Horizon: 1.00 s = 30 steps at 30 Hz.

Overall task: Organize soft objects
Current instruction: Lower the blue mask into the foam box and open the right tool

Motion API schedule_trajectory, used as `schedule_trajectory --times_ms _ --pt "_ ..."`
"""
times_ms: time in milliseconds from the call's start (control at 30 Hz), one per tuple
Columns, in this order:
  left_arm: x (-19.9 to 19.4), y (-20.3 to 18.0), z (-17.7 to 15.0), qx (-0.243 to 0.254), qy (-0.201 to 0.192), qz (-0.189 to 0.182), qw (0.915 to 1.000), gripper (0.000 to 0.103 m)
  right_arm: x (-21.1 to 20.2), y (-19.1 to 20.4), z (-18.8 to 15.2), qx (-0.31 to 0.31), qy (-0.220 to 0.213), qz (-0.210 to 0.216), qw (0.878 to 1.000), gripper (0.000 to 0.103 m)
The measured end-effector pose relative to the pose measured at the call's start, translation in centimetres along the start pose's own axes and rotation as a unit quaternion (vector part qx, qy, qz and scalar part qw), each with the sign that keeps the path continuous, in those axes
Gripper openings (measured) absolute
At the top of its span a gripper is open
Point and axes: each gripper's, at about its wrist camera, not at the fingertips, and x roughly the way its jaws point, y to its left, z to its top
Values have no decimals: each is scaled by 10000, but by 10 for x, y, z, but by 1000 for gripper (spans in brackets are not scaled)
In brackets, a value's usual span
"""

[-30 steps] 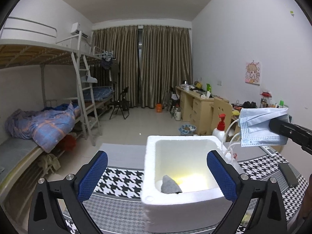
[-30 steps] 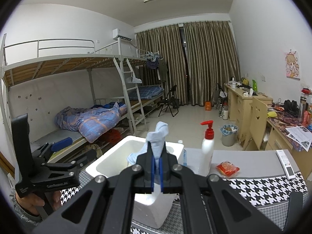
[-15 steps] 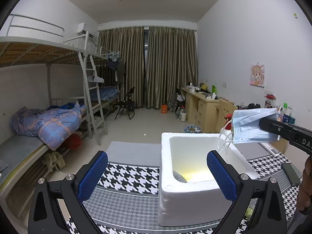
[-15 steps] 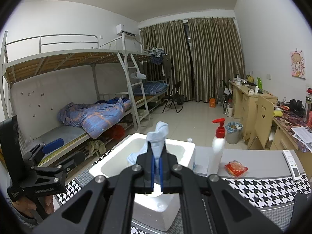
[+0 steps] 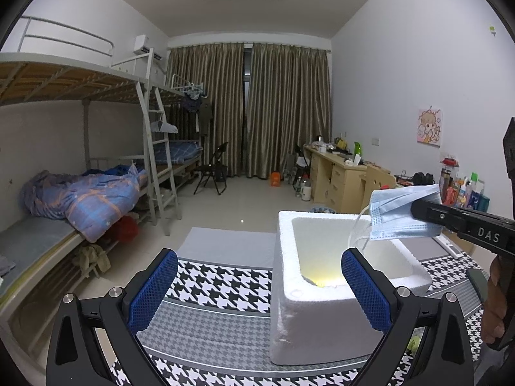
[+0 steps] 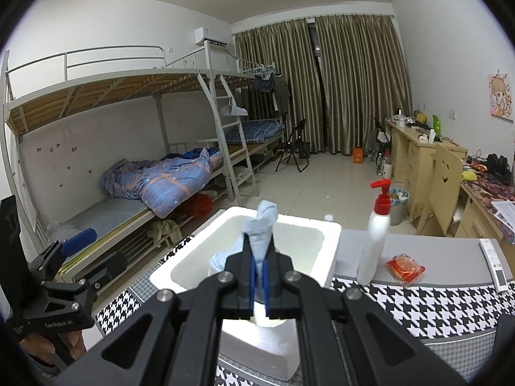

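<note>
A white foam box (image 5: 322, 315) stands on the houndstooth tablecloth; it also shows in the right wrist view (image 6: 325, 234). My right gripper (image 6: 257, 276) is shut on a light blue face mask (image 6: 262, 228) and holds it above the box. In the left wrist view the mask (image 5: 402, 215) hangs over the box's right rim with its ear loops dangling inside. My left gripper (image 5: 257, 292) is open and empty, to the left front of the box. The box's floor is mostly hidden by its front wall.
A white pump bottle (image 6: 378, 231) with a red top stands right of the box. A red snack packet (image 6: 405, 267) and a white remote (image 6: 495, 263) lie further right. A bunk bed (image 5: 80, 193) is on the left, desks (image 5: 334, 173) on the right.
My left gripper has drawn back and left, so the box sits further right and its inside is less visible. The right gripper has carried the mask lower over the box.
</note>
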Motion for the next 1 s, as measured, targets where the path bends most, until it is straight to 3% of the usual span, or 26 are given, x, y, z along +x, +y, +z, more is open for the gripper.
schedule_trajectory --times_ms 467,700,767,900,1000 --pt "0 5 -7 -141 19 94 9999 102 20 9 -5 42 330 82 9994 6" --pt "-1 8 -13 -189 54 93 9998 102 35 16 -9 29 592 138 9981 14" --pt "-1 9 -14 -188 69 87 9998 102 39 16 -11 94 682 164 9975 19" --pt "-1 9 -14 -208 74 79 9997 102 38 14 -12 243 666 284 9971 59" --pt "-1 11 -14 -209 69 89 9997 102 35 16 -13 163 632 267 9975 65"
